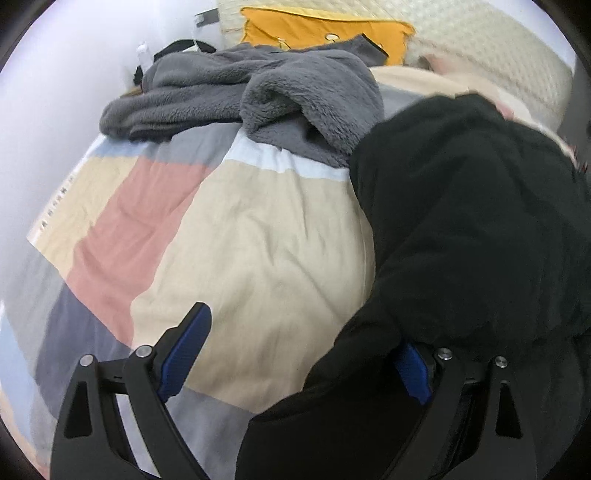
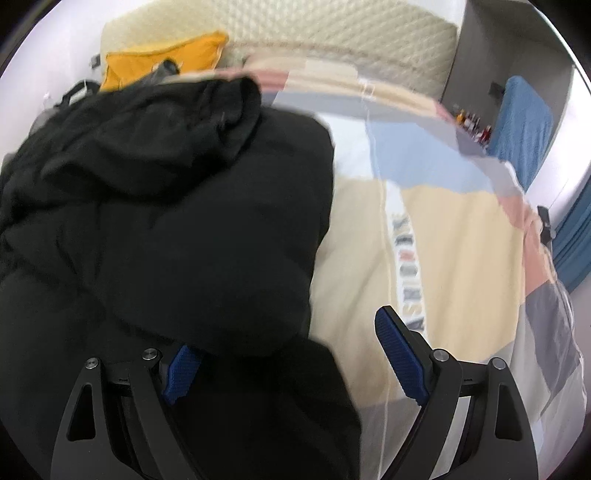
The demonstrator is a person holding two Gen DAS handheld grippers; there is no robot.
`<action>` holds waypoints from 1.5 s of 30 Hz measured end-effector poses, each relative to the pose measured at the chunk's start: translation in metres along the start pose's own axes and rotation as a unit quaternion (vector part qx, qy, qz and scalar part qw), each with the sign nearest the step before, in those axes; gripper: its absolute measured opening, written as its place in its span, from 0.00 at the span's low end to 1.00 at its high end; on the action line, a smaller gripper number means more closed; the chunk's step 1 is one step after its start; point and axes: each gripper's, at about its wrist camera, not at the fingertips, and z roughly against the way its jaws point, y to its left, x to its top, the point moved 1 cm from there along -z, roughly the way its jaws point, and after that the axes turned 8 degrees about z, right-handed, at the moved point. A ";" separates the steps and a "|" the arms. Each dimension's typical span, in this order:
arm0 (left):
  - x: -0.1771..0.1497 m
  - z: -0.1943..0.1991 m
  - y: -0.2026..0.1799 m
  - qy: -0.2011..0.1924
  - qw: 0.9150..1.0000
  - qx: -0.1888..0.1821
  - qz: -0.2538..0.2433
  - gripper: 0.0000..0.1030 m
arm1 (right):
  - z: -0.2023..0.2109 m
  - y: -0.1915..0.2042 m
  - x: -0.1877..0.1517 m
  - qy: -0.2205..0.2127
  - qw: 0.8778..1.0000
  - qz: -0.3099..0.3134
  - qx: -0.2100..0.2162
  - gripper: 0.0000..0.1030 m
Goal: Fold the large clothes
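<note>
A large black padded jacket [image 1: 472,229] lies bunched on the bed's patchwork quilt [image 1: 258,236]; in the right wrist view the jacket [image 2: 166,206] fills the left half. My left gripper [image 1: 299,347] is open, its left finger [image 1: 184,350] over bare quilt, its right finger [image 1: 413,369] partly under black fabric. My right gripper [image 2: 291,354] is open too; its left finger [image 2: 181,373] is half buried under the jacket, its right finger [image 2: 402,354] over the cream quilt [image 2: 454,258]. Neither pair of jaws pinches cloth.
A grey fleece garment [image 1: 258,96] lies heaped further up the bed. A mustard cushion [image 1: 317,29] and cream quilted headboard [image 2: 332,26] stand at the far end. A white wall [image 1: 55,110] runs along the left. A blue cloth [image 2: 524,125] hangs at right.
</note>
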 end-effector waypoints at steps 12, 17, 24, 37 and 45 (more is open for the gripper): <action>0.010 -0.001 0.018 -0.016 0.999 -0.018 0.041 0.90 | 0.020 -0.024 0.014 -0.062 0.997 -0.050 0.004 0.84; 0.011 -0.010 0.024 -0.003 0.998 -0.019 0.056 0.91 | 0.010 -0.034 0.010 -0.045 0.997 -0.069 0.009 0.85; 0.004 -0.034 0.024 0.013 0.999 0.007 0.051 0.95 | -0.013 -0.045 -0.002 -0.008 0.997 -0.082 0.002 0.93; -0.004 0.001 0.019 -0.024 0.999 -0.006 0.022 0.94 | 0.007 -0.034 -0.005 0.002 0.996 -0.085 0.034 0.93; -0.018 0.064 0.023 -0.052 0.996 -0.069 0.029 0.94 | 0.051 -0.021 -0.006 -0.010 0.994 -0.095 0.060 0.93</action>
